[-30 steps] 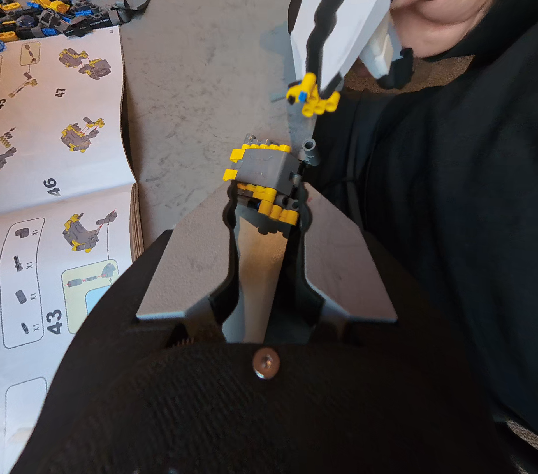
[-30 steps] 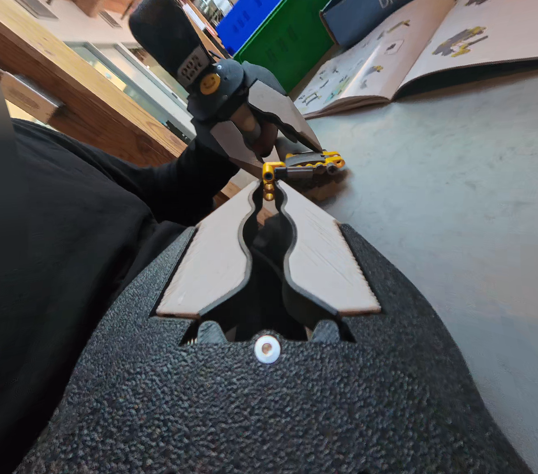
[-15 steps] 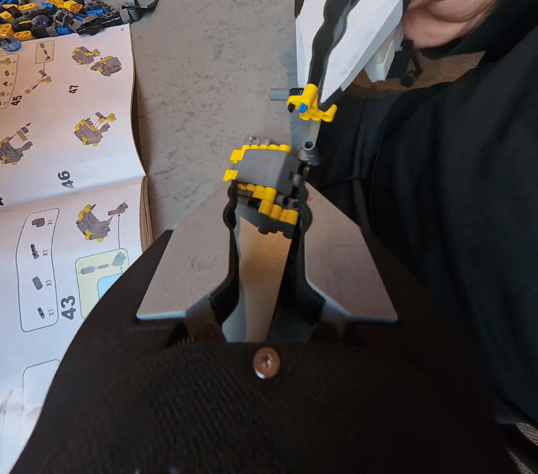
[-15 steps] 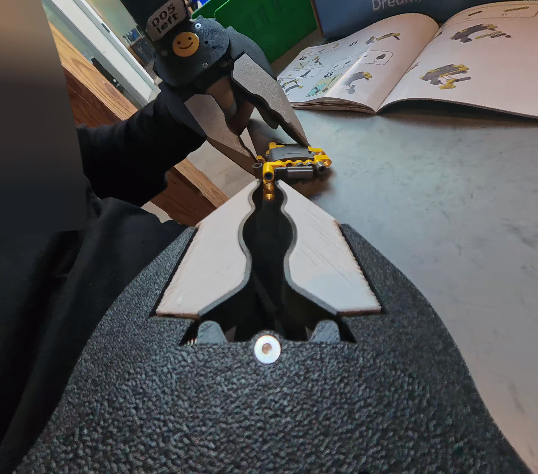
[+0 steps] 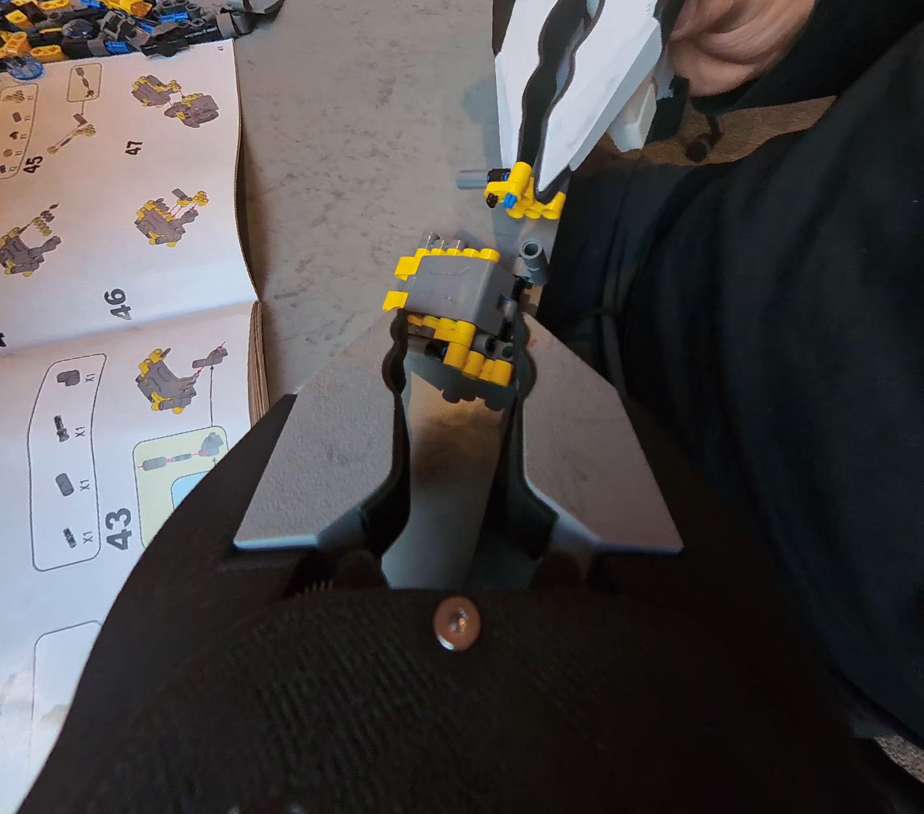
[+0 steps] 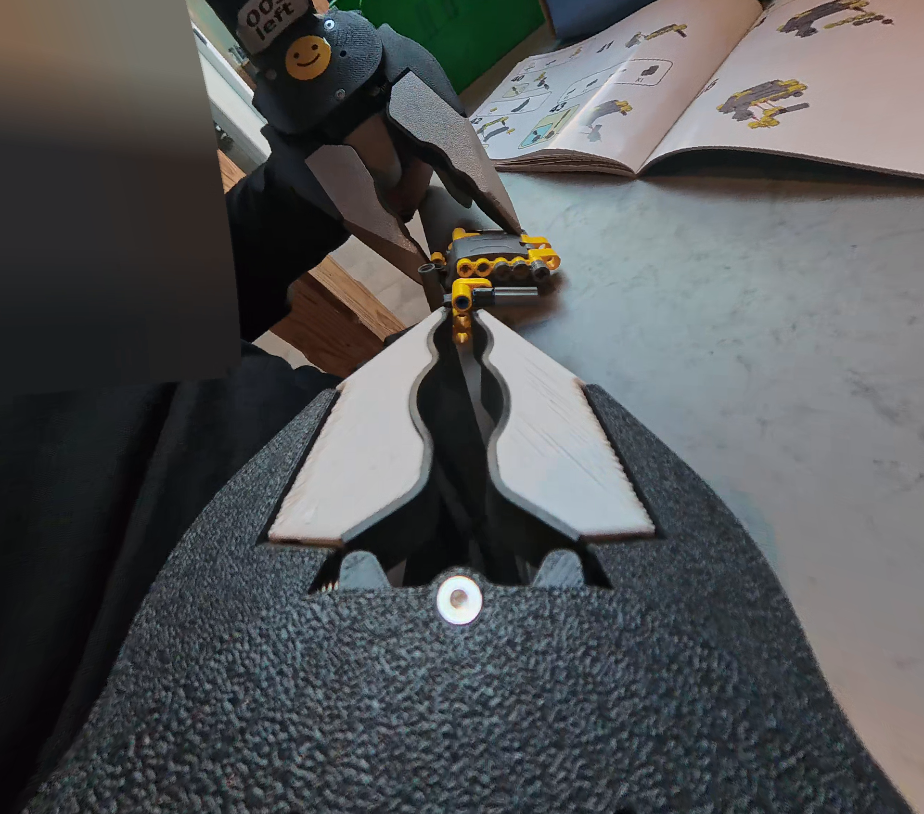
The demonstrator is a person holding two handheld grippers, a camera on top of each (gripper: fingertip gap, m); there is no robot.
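Left wrist view: the left gripper (image 5: 457, 340) is clamping one grey-and-yellow brick assembly (image 5: 452, 297) over the grey tabletop (image 5: 350, 115); one open instruction booklet (image 5: 125, 240) is lying leftward. Right wrist view: the right gripper (image 6: 461, 319), fingers narrow, is pinching one small yellow connector piece (image 6: 462, 302), now sitting nearer the assembly than a second ago.

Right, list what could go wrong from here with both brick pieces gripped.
1. The small yellow piece is pinched only at the very tip of the right gripper, so it may twist or pop out if pushed.
2. The grey and yellow assembly in the left gripper sits by the table edge; a slip could send it off the table.
3. Pressing misaligned could loosen the assembly's own pins.
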